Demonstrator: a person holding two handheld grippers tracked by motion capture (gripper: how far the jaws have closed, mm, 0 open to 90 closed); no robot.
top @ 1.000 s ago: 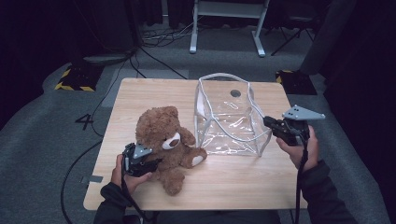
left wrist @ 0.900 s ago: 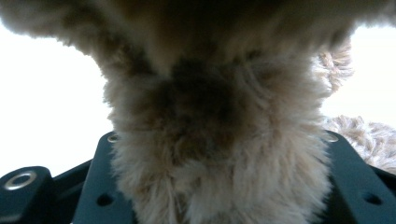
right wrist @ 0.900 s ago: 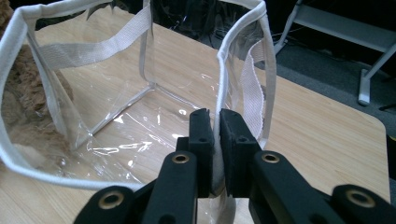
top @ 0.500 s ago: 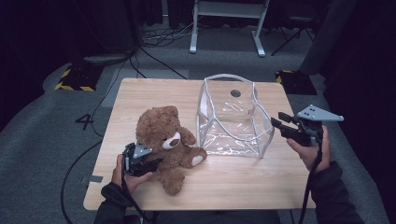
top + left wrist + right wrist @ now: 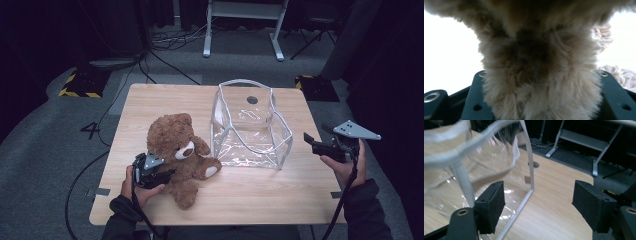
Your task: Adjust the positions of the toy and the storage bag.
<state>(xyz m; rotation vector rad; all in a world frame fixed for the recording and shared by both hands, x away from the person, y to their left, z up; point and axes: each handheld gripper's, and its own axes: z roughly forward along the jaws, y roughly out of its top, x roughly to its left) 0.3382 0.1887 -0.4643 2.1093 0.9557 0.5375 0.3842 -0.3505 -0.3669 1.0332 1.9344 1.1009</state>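
Fluffy brown teddy bear [image 5: 179,150] fills the clamped left claw [image 5: 159,176]; right claw [image 5: 311,142] gapes beside the clear bag [image 5: 250,125].

Teddy bear [image 5: 179,152] sat on table [image 5: 165,100], front-left. Clear bag [image 5: 250,127] stood just right of it, w/ opening up.

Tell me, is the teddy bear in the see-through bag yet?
Not yet. Done: the left gripper is shut on the brown teddy bear; brown fur bulges between its jaws in the left gripper view. In hand: the bear sits on the wooden table, beside the clear plastic bag. The right gripper is open next to the bag, holding nothing. Left, probably: lift the bear and put it inside.
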